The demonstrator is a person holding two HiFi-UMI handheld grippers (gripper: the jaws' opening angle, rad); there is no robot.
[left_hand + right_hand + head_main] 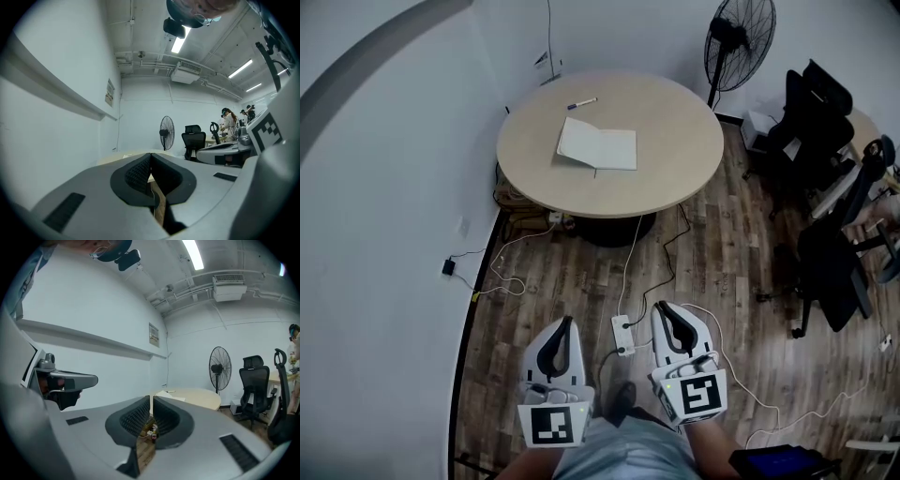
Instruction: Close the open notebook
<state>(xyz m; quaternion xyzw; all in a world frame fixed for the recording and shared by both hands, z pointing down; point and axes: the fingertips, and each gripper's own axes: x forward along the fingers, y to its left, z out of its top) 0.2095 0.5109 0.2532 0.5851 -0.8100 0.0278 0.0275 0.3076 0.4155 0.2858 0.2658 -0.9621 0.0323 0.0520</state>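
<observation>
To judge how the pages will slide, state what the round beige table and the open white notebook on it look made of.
Round beige table: probably laminate or wood, matte; even pale tone, no glare. Open white notebook: paper, matte; thin flat white pages with a centre fold.

Ceiling tube lights (177,44) are washing my room evenly and glaring white in both gripper views. Fisheye lenses are bending the edges into dark round vignettes; my head view is looking dimmer, softly shadowed.

Head view steeply down, gripper views level, sharing table (675,122)
</observation>
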